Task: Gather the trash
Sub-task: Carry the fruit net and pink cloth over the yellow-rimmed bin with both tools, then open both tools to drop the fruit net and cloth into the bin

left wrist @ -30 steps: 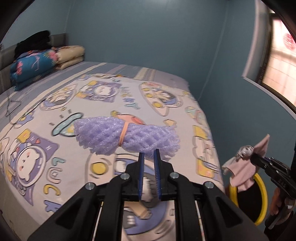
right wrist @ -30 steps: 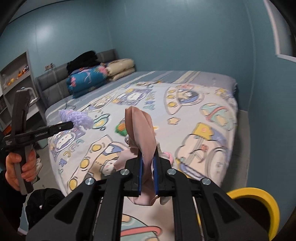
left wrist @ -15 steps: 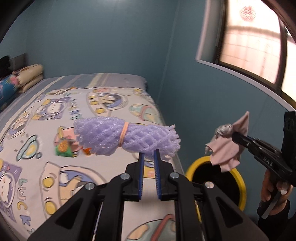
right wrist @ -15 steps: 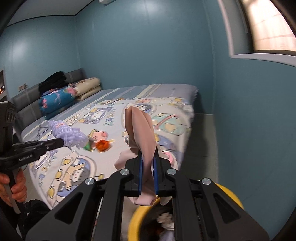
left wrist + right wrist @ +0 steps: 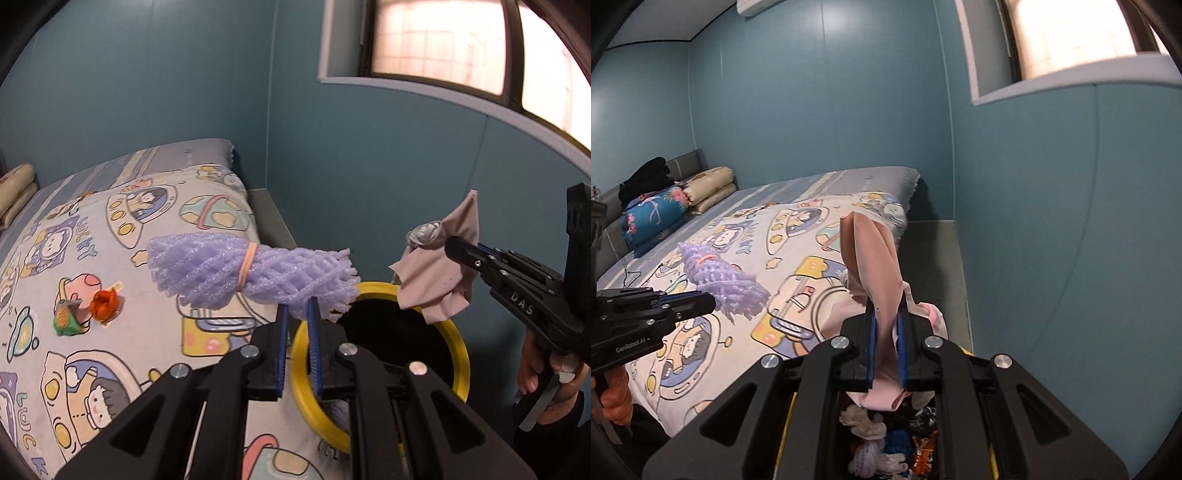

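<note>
Left claw (image 5: 297,314) clamped narrow on the near edge of a purple foam net (image 5: 251,275), bundled with an orange band (image 5: 246,268) and held level in the air above the edge of the bed (image 5: 110,258), its frayed end reaching over the rim of the bin (image 5: 460,354). Right claw (image 5: 886,314) closed tight on a pink cloth (image 5: 871,258), folded upright between the blue pads, lower end hanging down toward the bin's mouth; seen from the left wrist as a crumpled pink rag with a grey knot, held just above the yellow rim. Bin standing on the floor beside the bed, black inside, already holding scraps (image 5: 879,443): white tufts, something blue, an orange wrapper, as the right wrist view shows. Still lying on the cartoon-print cover, well apart from the bin: an orange scrap (image 5: 105,304) touching a green one (image 5: 66,323). At the head of the bed, a folded blue quilt (image 5: 653,218), beige pillows (image 5: 709,188) and a black bundle (image 5: 644,179) on top. A hand (image 5: 546,376) gripping the right tool's handle, another hand (image 5: 613,395) on the left tool's. Blue walls, a window (image 5: 443,40) above the bin.
</note>
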{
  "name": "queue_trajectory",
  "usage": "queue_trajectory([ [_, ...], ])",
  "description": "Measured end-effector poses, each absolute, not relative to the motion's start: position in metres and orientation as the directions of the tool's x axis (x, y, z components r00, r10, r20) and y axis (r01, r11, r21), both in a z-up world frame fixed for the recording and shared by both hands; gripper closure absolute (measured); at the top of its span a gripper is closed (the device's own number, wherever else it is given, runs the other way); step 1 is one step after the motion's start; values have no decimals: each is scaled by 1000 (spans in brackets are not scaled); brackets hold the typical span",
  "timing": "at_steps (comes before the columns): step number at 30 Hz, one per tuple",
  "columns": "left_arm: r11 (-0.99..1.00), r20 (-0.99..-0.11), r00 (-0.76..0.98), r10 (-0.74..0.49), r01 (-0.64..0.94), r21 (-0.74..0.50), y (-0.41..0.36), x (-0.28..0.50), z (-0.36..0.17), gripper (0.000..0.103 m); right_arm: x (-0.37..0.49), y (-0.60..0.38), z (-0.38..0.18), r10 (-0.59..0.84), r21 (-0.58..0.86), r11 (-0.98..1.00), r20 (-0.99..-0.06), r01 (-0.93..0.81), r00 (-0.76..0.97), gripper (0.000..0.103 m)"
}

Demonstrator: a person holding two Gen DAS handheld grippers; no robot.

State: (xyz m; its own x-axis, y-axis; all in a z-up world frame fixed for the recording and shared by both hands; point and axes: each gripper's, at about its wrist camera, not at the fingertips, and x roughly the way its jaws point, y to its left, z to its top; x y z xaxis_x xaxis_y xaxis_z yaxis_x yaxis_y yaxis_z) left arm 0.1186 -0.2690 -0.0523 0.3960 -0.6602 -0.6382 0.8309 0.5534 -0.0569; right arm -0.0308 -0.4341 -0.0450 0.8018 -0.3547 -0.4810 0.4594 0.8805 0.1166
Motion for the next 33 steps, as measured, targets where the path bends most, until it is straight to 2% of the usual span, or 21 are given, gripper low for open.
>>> queue_trajectory([
  [11, 499, -667, 351, -657, 866, -35, -306, 90, -65, 93, -42, -451, -67, -361, 125, 861, -532, 493, 766, 94],
  [25, 495, -726, 248, -642, 857, -145, -321, 100, -97, 92, -37, -458, -84, -335, 122, 859, -600, 497, 727, 93],
  [26, 498, -727, 247, -641, 854, -149, -320, 101, -98, 87, -36, -458, -83, -339, 120, 858, -600, 500, 725, 93],
  [28, 517, -725, 252, -641, 840, -165, -316, 106, -99, 67, -36, -459, -84, -342, 116, 855, -608, 506, 717, 88],
  [29, 526, -721, 258, -643, 833, -171, -314, 107, -99, 49, -35, -460, -84, -344, 118, 850, -613, 513, 711, 77],
  [31, 536, -708, 265, -654, 823, -187, -308, 109, -97, 40, -36, -462, -84, -354, 122, 842, -609, 525, 710, 55],
  [33, 543, -703, 273, -656, 818, -189, -304, 113, -96, 39, -38, -465, -83, -370, 120, 832, -608, 541, 703, 55],
])
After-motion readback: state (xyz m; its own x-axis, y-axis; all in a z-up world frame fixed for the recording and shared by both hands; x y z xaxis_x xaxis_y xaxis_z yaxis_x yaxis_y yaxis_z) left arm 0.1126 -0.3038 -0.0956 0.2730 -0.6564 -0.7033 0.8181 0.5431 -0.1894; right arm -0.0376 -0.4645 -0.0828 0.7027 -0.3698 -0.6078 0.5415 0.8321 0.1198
